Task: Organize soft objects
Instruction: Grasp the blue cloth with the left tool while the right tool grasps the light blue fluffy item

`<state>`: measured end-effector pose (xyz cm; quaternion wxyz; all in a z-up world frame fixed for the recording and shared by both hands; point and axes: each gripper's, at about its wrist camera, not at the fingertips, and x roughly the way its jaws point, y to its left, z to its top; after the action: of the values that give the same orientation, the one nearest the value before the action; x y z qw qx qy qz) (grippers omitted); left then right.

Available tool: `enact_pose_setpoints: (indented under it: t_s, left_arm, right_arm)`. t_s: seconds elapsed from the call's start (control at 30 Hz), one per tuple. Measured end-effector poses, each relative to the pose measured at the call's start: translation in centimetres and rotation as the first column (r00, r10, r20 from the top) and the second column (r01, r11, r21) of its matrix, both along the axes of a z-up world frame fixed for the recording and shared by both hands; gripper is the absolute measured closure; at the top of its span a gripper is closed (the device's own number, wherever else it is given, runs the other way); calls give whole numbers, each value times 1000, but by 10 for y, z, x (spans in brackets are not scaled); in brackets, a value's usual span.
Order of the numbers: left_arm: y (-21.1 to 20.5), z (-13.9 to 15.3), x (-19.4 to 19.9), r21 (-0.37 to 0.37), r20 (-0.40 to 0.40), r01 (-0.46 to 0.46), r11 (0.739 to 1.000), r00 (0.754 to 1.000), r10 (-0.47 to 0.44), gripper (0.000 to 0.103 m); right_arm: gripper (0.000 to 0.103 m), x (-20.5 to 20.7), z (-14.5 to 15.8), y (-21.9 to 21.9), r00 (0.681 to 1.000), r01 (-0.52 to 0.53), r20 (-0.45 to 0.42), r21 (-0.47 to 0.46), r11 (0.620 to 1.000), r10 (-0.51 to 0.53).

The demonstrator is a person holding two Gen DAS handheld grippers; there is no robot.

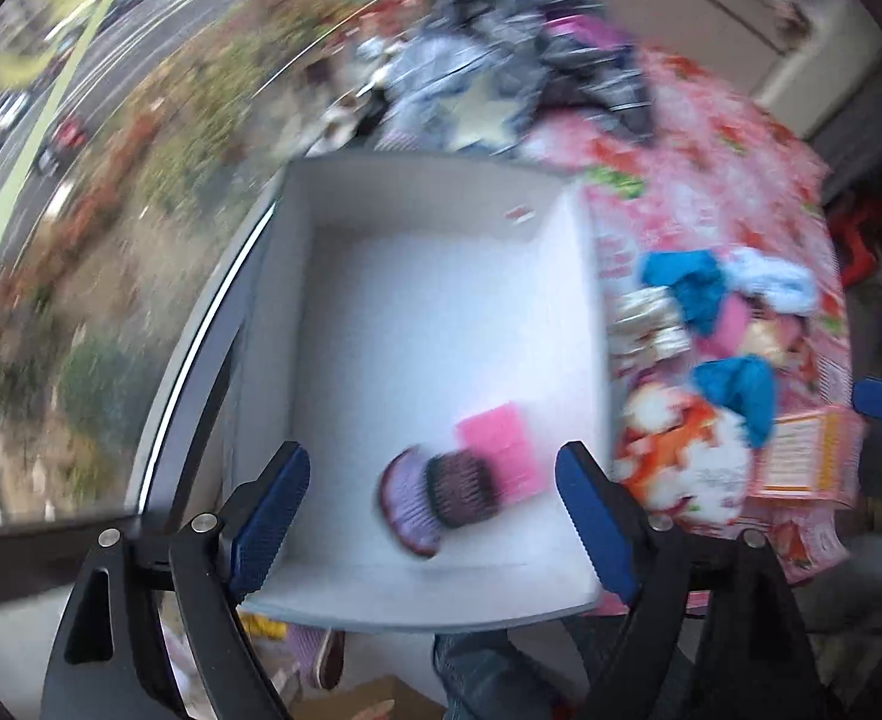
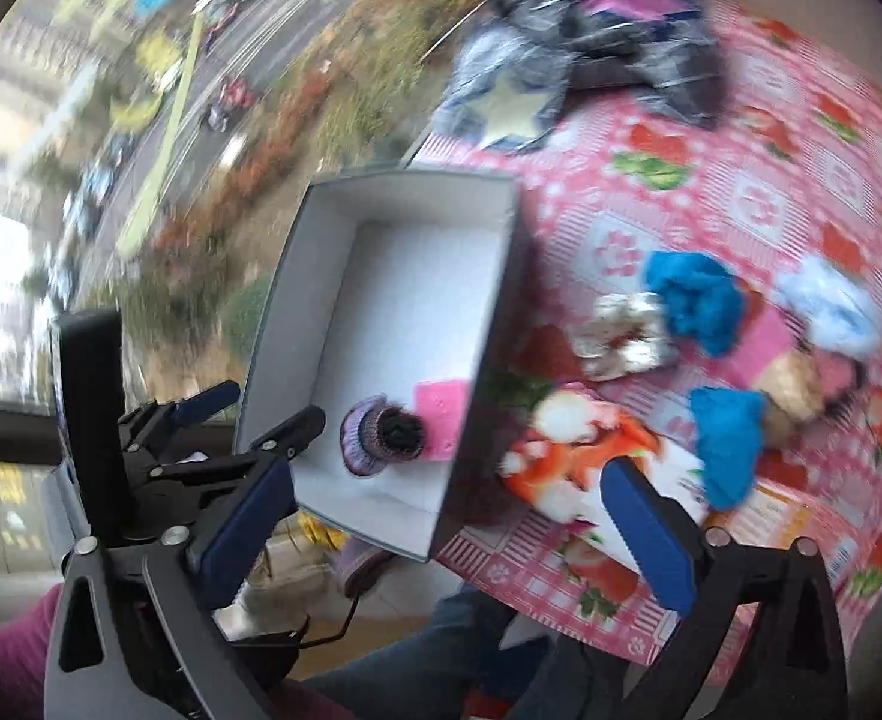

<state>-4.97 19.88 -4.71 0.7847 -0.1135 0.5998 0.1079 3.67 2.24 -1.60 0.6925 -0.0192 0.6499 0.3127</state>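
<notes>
A white open box [image 1: 417, 177] stands at the table's left edge. Inside it lie a purple knitted piece [image 1: 408, 498] and a pink flat cloth [image 1: 501, 441]. My left gripper [image 1: 429, 468] hovers above the box's near end, open and empty. In the right wrist view the same box [image 2: 501, 276] holds the knitted piece [image 2: 381, 432]. My right gripper [image 2: 447, 474] hangs open and empty over the box's near right corner. To the right on the tablecloth lie two blue fluffy pieces [image 2: 693, 300] [image 2: 729, 438], a cream scrunchie [image 2: 621, 336] and an orange-and-white soft toy [image 2: 567, 450].
A heap of dark clothes [image 1: 501, 60] sits at the table's far end on the pink flowered tablecloth [image 1: 711, 168]. A window runs along the left of the box. A pale blue fluffy piece [image 2: 831, 300] lies far right. A person's jeans [image 2: 417, 660] show below the table edge.
</notes>
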Motion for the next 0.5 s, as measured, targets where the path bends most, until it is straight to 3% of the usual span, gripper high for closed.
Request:
enact_pose_setpoints:
  t_s: [0.13,0.23,0.5]
  left_arm:
    - [-34,14,35,-52,30,110,993,994,-108,16]
    - [-63,11,62,-81,10,168,983,986,-167,16]
    - [-124,-25,125,-51,-92,235,971,967,-239,16]
  right_arm:
    - [0,16,24,-61,986,168,14,21,986,-168]
    - [0,25,36,-114,955,296,17,19,955,-297]
    - [0,60,29,-213,898,441,21,-55,896,-440]
